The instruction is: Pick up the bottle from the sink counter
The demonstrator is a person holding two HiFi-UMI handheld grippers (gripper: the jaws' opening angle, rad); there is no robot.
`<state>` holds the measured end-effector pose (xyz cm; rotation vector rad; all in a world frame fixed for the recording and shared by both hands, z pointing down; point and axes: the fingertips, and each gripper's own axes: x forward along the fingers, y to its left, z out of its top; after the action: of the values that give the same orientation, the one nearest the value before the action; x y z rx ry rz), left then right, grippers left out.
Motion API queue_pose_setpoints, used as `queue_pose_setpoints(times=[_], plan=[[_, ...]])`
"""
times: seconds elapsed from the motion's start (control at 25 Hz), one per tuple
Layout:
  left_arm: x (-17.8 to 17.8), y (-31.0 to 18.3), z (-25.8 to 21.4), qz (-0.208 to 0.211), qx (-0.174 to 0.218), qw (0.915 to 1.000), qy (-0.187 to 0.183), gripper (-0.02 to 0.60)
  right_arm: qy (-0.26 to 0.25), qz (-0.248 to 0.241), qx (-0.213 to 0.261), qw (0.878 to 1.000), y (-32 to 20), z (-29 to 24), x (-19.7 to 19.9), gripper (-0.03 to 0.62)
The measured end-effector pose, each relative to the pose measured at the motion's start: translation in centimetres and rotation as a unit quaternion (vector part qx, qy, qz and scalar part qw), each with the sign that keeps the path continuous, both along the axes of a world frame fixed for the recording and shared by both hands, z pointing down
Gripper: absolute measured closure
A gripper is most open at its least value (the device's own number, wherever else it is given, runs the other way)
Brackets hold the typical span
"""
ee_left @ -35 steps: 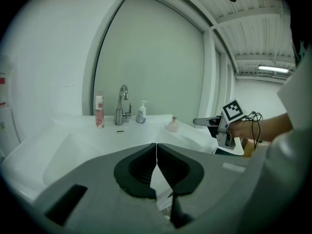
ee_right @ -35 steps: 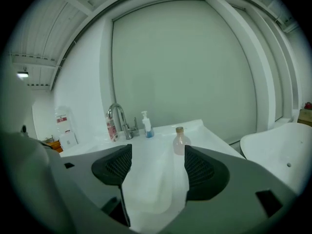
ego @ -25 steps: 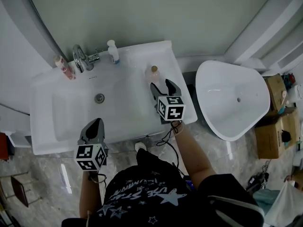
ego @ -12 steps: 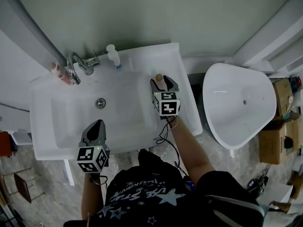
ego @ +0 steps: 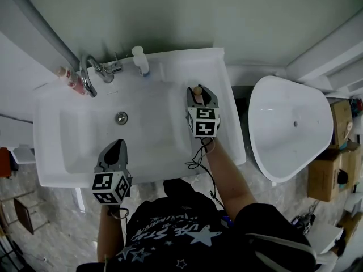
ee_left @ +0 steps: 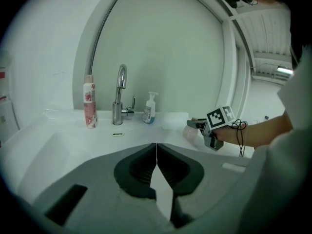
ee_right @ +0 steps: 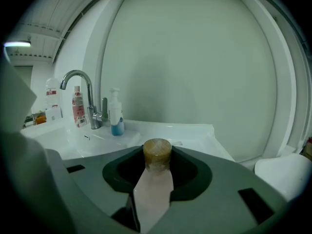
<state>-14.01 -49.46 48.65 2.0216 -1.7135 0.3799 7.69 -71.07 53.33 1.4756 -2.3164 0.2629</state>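
**Right tongs closing on the bottle**
The bottle (ee_right: 156, 156), pinkish with a brown cap, stands upright on the table (ego: 224, 126), right of centre in the head view. It sits between the right tongs (ee_right: 156, 172), which are closing and seem to meet its sides below the cap. Best to squeeze square and firm before lifting straight up. The left tongs (ee_left: 156, 149), lower left, are clenched and empty.

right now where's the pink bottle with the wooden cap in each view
Head view: bottle on the counter, right of the basin.
Left gripper view: right of centre, across the counter.
Right gripper view: dead centre, close up.
Shared landmark: the faucet, left of it in all three.
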Motion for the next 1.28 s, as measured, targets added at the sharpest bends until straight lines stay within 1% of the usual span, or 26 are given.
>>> queue_pose_setpoints(times=[0.16,0.32,0.64,0.8,0.92,1.04,1.28], plan=[[-0.4,0.9,0.3,-0.005,-0.001,1.0000,0.003,0.561,0.000,0.001,-0.009,1.000,0.2,-0.1,0.0,0.457],[-1.1,2.4,0.0,-0.011,0.004,0.9999,0.005,0.561,-0.007,-0.002,-0.007,1.000,1.6,-1.3,0.0,0.457],[-1.7,7.4,-1.5,-0.005,0.030,0.9995,0.007,0.561,-0.029,-0.017,0.029,0.999,7.2,-6.8,-1.2,0.457],[-2.2,10.8,-2.3,0.001,0.040,0.9992,0.007,0.561,-0.035,-0.022,0.046,0.998,11.1,-9.8,-2.0,0.457],[-2.9,14.0,-2.9,0.004,0.045,0.9989,0.008,0.561,-0.038,-0.026,0.049,0.998,14.7,-11.0,-2.8,0.457],[-3.7,16.7,-3.6,0.009,0.059,0.9982,0.008,0.561,-0.042,-0.022,0.055,0.997,18.1,-12.2,-3.3,0.457],[-4.8,23.4,-4.5,0.025,0.078,0.9966,0.010,0.561,-0.049,-0.018,0.066,0.996,26.7,-14.2,-4.5,0.457]])
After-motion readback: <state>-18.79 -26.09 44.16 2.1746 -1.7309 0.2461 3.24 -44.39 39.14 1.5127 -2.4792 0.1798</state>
